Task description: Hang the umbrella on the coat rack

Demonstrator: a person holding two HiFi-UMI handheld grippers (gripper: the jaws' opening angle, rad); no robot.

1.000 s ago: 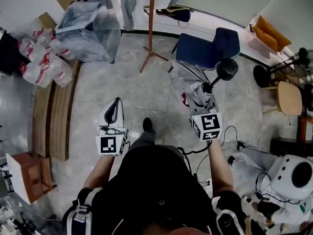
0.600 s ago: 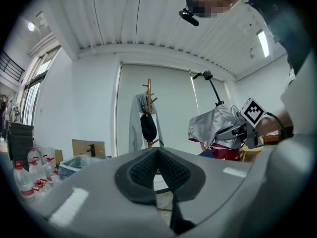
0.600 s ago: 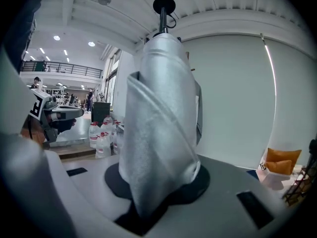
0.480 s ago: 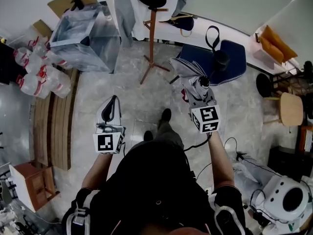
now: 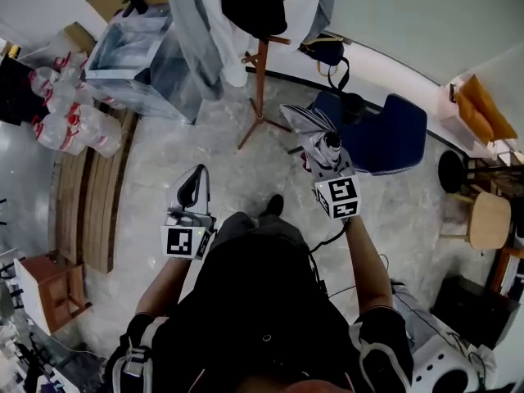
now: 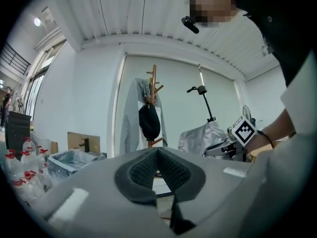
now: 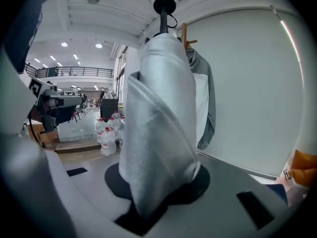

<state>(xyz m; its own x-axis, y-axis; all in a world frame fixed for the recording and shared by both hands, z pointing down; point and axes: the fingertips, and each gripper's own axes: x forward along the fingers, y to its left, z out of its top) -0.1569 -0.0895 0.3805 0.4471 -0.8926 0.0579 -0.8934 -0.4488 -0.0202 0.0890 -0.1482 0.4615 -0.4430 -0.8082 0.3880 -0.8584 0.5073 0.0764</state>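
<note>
A folded grey umbrella (image 5: 318, 134) with a black knob handle (image 5: 354, 105) and strap loop stands between the jaws of my right gripper (image 5: 327, 155), which is shut on its canopy. In the right gripper view the umbrella (image 7: 158, 118) fills the middle, with its handle (image 7: 164, 6) at the top. The wooden coat rack (image 5: 262, 80) stands ahead, slightly left of the umbrella, and carries grey and white garments and a black hat (image 5: 252, 2). My left gripper (image 5: 192, 185) is shut and holds nothing; in its own view the coat rack (image 6: 154, 83) rises straight beyond the jaws of the left gripper (image 6: 157, 155).
A blue chair (image 5: 385, 137) stands right of the rack with a bag behind it. A clear plastic bin (image 5: 131, 56), several water bottles (image 5: 70, 113) and a low wooden bench (image 5: 90, 195) line the left. A round stool (image 5: 483, 219) is at the far right.
The person has walked toward the coat rack, so the rack and the chair sit nearer and larger. Both grippers were carried forward, and the umbrella stayed in the right one.
</note>
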